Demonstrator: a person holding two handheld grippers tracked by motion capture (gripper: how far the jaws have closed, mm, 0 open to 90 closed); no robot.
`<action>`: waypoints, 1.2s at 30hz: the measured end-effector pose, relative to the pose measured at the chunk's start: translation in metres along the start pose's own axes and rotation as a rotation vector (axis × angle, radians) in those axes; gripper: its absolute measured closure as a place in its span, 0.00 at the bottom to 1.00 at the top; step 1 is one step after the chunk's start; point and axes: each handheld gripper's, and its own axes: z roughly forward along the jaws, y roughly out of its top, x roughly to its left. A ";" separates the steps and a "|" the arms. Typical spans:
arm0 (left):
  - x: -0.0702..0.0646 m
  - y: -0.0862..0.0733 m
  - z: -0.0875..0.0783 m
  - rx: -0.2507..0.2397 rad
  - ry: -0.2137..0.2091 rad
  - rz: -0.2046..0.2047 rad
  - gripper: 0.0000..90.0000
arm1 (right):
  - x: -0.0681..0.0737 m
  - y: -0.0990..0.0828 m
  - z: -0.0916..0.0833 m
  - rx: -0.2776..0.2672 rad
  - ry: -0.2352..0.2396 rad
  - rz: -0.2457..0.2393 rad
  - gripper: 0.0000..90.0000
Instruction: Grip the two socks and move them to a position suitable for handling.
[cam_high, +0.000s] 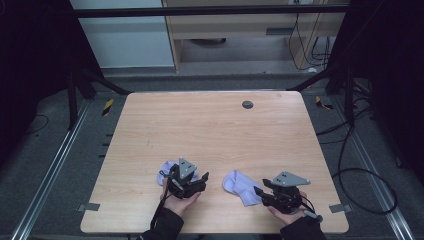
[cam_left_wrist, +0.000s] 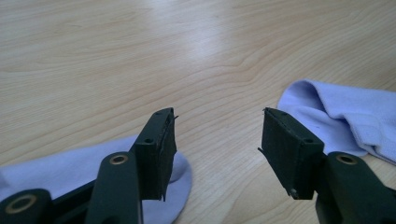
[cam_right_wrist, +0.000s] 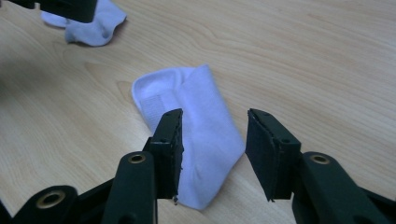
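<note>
both claws stand apart, gripping nothing; the right claw (cam_right_wrist: 212, 154) straddles the near sock's (cam_right_wrist: 205, 140) edge and may pinch one layer, while the left claw (cam_left_wrist: 215, 154) could close on bare worktop (cam_left_wrist: 140, 56) beside the far sock (cam_left_wrist: 70, 172).

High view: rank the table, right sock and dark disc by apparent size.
1. Table, by far the largest.
2. Right sock, partly behind the right gripper.
3. Dark disc, smallest; it lies farther from the camera, but the gap looks clear.
</note>
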 end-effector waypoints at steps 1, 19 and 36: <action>0.000 0.000 0.000 0.000 0.000 0.000 0.50 | 0.001 -0.001 0.001 0.001 0.003 -0.004 0.64; -0.036 -0.002 0.031 0.053 -0.041 0.041 0.58 | 0.016 -0.007 0.016 0.076 0.058 -0.041 0.72; -0.049 -0.007 0.053 0.123 -0.079 0.044 0.75 | 0.025 -0.013 0.031 0.137 0.093 -0.088 0.75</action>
